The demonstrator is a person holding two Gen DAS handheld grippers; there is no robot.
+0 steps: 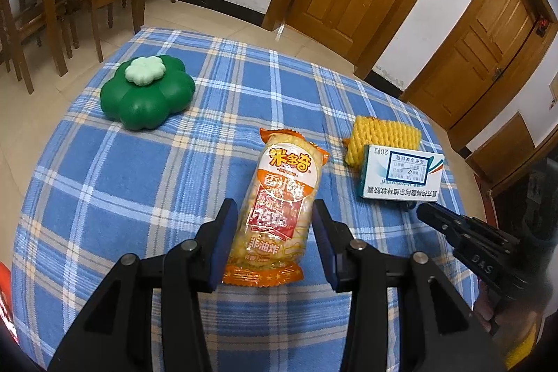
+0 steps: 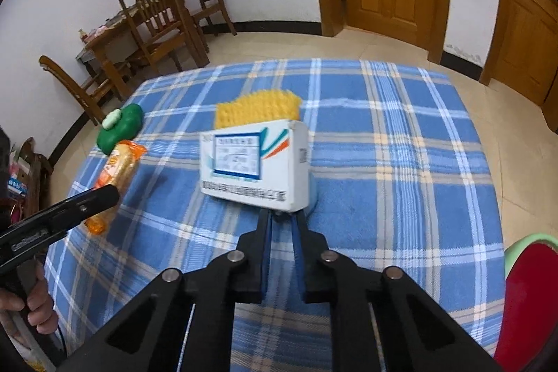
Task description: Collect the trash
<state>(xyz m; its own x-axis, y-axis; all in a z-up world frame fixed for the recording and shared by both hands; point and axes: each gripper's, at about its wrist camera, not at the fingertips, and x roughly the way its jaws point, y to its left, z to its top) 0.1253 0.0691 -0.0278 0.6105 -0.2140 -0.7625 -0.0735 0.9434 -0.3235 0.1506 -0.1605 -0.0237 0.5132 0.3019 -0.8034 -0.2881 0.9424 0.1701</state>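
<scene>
Table: a surface under a blue, white and beige plaid cloth [image 1: 115, 183] carries everything; wooden chairs and doors stand behind it.

Bin: a dark green flower-shaped plastic container with a pale green flower knob [image 1: 147, 92] sits at the far left of the cloth, well apart from both grippers. I judge it to be the trash receptacle; its lid looks closed.

Snack pack: an orange and clear plastic wrapper of rice crackers [image 1: 283, 197] lies lengthwise near the middle of the cloth, its near half between the left claw's fingers.

Box: a white cardboard medicine carton with blue and orange print [image 2: 253, 164] lies to the right, its near edge lifted off the cloth, just in front of a yellow foam fruit net [image 2: 258, 108].

Left gripper [image 1: 275, 232]: partly open, the blue pads standing on either side of the snack pack; whether they press on the wrapper I cannot tell.

Right gripper [image 2: 281, 218]: closed down narrow, its tips under the carton's near bottom edge; it appears to pinch a flap or rim there, the contact itself hidden by the carton.

Risk, box: a hold on one thin edge could let the carton swing or slip free when lifted.

Risk, snack pack: slick film may slide out if the pads close near its side only, and hard squeezing would crush the crackers.

Risk, bin: with both claws loaded, nothing is free to open the lid.
</scene>
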